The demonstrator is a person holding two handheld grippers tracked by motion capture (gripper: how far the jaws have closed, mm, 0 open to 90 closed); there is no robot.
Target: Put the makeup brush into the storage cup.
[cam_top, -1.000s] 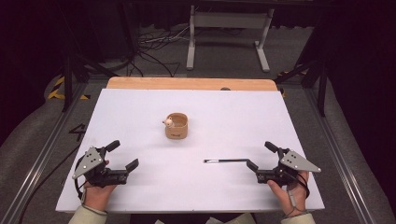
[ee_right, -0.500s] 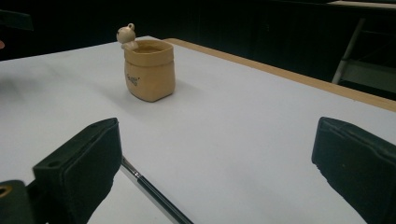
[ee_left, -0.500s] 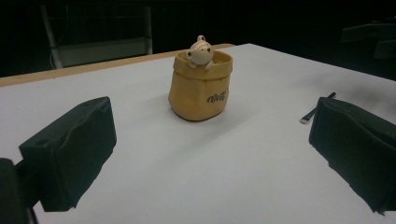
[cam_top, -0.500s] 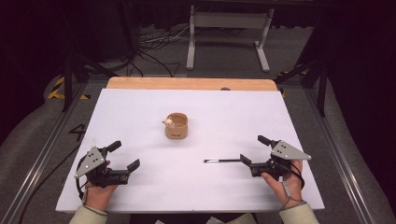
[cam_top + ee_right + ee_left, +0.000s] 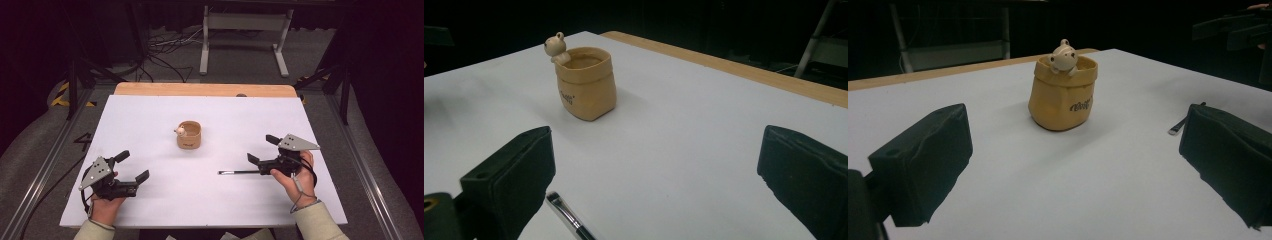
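On the white table with its wooden far edge, dim room behind, both grippers gape wide, holding nothing, near what may be a pen.

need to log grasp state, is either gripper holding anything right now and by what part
Nothing is held. Left gripper and right gripper are both open and empty; the pen lies on the table beside the right gripper's jaw.
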